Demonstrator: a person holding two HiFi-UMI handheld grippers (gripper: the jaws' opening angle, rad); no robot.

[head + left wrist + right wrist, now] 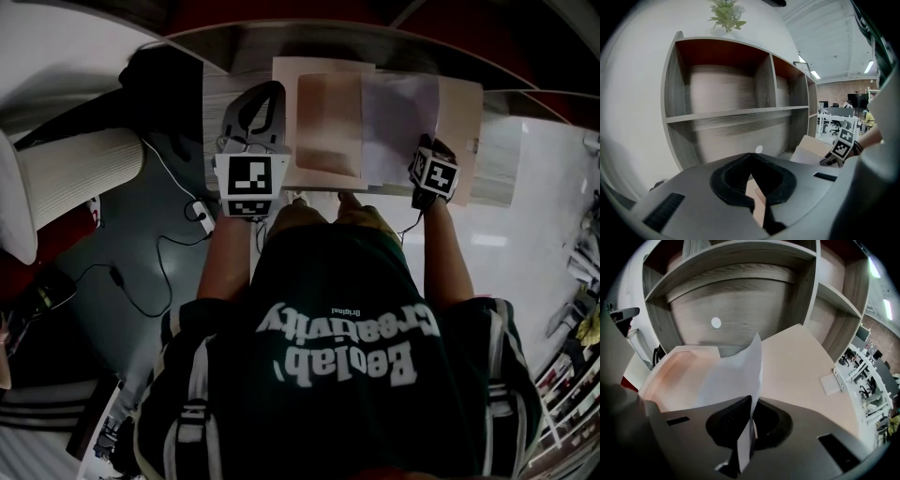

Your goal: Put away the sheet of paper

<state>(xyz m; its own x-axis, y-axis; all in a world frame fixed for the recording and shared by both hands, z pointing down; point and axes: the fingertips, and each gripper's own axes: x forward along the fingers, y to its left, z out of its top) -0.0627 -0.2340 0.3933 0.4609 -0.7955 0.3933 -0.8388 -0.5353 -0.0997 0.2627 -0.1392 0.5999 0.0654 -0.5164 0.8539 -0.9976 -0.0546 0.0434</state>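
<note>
Jaws of the right gripper (pixel 752 401) are pinching the near edge of the sheet of paper (pixel 733 376) (it is curling upward) at one o'clock. The left gripper (pixel 751 157), at eleven o'clock, is hovering with jaws pressed together. Beyond, an open tan folder (pixel 801 362) is lying in the wooden shelf unit (pixel 740 301).

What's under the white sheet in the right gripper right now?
The open tan folder lies beneath the white sheet, which the right gripper pinches by its near edge. Bare folder shows on either side of the sheet; the strip directly beneath it is covered.
</note>
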